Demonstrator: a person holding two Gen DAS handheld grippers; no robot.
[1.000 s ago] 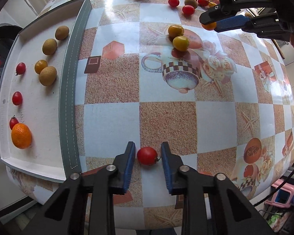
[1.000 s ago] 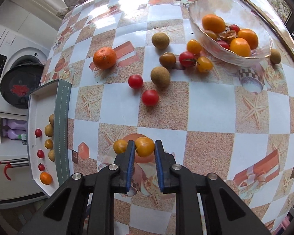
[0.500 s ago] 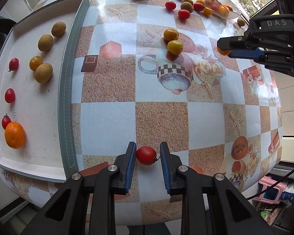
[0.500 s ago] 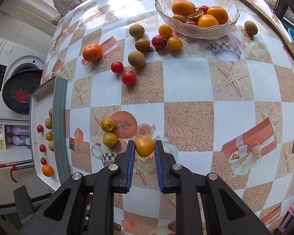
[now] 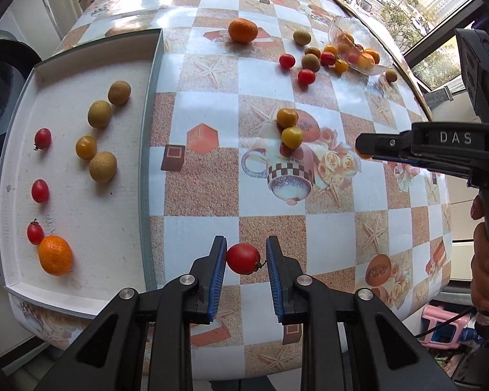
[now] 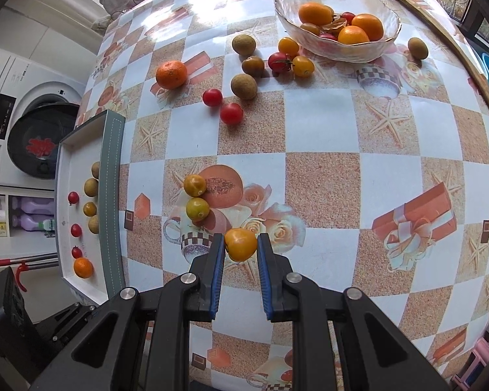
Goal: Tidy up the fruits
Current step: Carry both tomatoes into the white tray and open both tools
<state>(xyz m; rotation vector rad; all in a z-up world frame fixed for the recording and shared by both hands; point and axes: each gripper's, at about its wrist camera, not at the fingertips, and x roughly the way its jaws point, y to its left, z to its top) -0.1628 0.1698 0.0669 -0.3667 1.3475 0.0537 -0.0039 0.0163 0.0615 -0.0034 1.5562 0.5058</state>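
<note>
Eight fruits were counted in the white tray [image 5: 81, 208] at the left edge of the desk [image 5: 199, 192]: three red cherry tomatoes, three brown longans, one yellow tomato and one orange [image 5: 55, 255]. A fourth red tomato [image 5: 243, 258] was clamped between the nearly closed jaws of the left gripper [image 5: 246, 254], clear of the desk, just right of the tray's near corner. A yellow tomato [image 6: 240, 244] was likewise pinched by the nearly closed jaws of the right gripper [image 6: 241, 249], above the printed teacup. Two more yellow tomatoes [image 6: 197, 208] lay touching each other beside it. Farther off, one loose orange [image 6: 171, 74], two red tomatoes [image 6: 231, 113] and a cluster of longans and tomatoes were seen before the glass bowl [image 6: 313, 44], which held three oranges among smaller fruit.

"DAS" was read on the right gripper only in the left wrist view, where a hand [image 5: 485, 260] on its handle also showed. A washing machine [image 6: 22, 137] and bottles [image 6: 32, 215] were shown plainly only in the right wrist view.
</note>
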